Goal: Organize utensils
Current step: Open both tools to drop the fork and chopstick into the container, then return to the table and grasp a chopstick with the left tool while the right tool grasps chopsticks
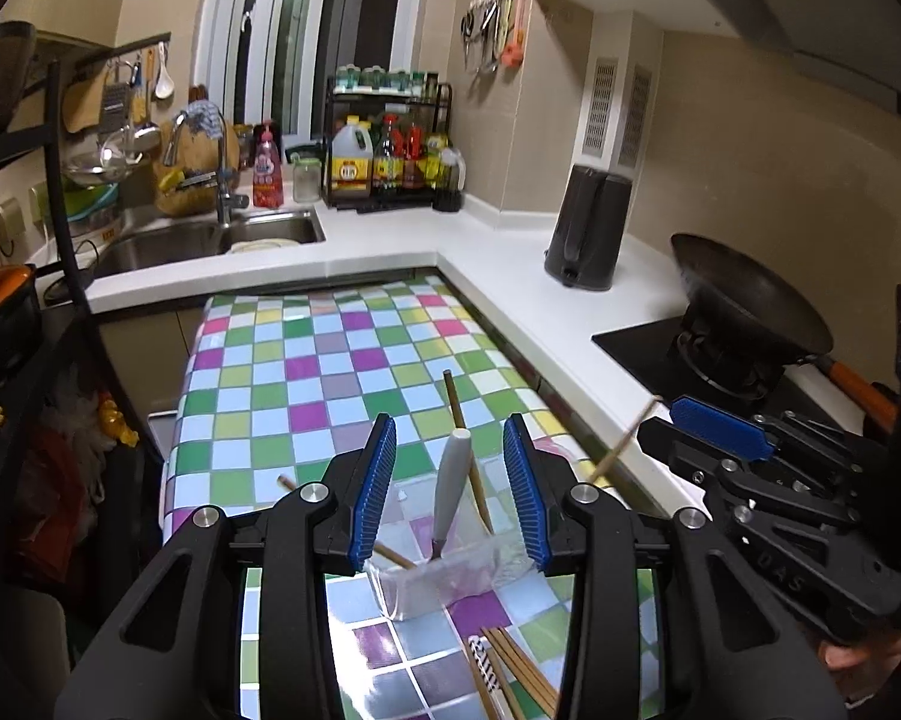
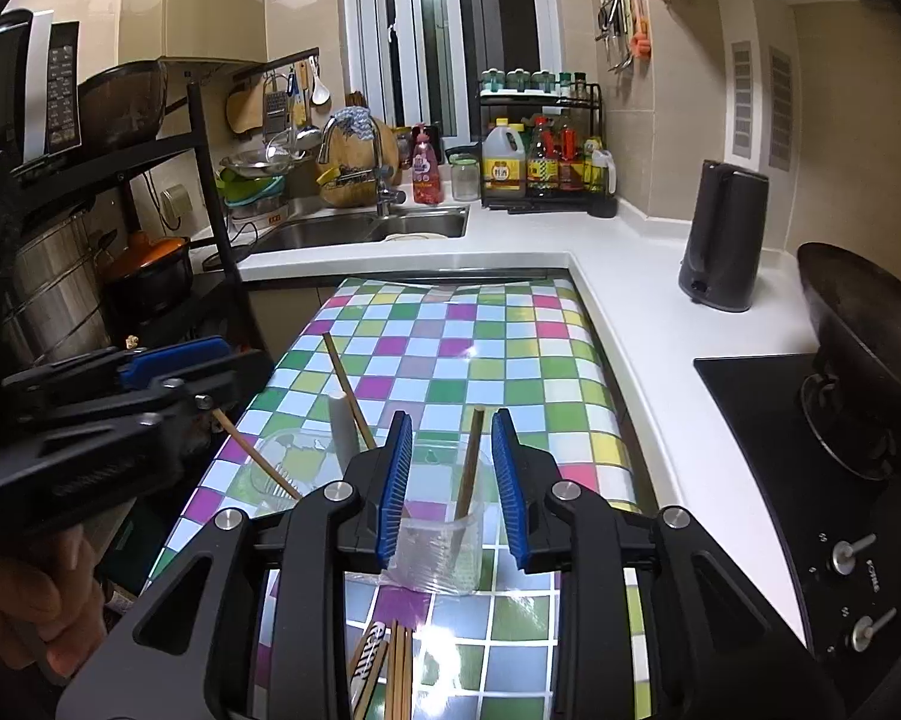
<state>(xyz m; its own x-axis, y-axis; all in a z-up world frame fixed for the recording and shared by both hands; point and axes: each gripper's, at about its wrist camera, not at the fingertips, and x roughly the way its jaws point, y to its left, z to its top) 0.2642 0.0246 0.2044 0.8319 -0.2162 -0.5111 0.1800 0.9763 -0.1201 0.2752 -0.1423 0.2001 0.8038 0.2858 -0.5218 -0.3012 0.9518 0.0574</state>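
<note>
Checkered tablecloth (image 2: 450, 372) in a small kitchen. One chopstick (image 2: 469, 463) leans in the right clear cup (image 2: 444, 546), between the right gripper (image 2: 450, 480) jaws, parted and touching nothing. Left gripper (image 1: 450, 492), also partly open, straddles the left cup (image 1: 438, 576) holding the white-handled tool (image 1: 450, 480). I'd back straight out, then grab the loose chopsticks (image 2: 397, 669) near.

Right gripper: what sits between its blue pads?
In the right wrist view, a clear plastic cup holding one upright chopstick stands between the right gripper's pads, which do not touch it.
</note>
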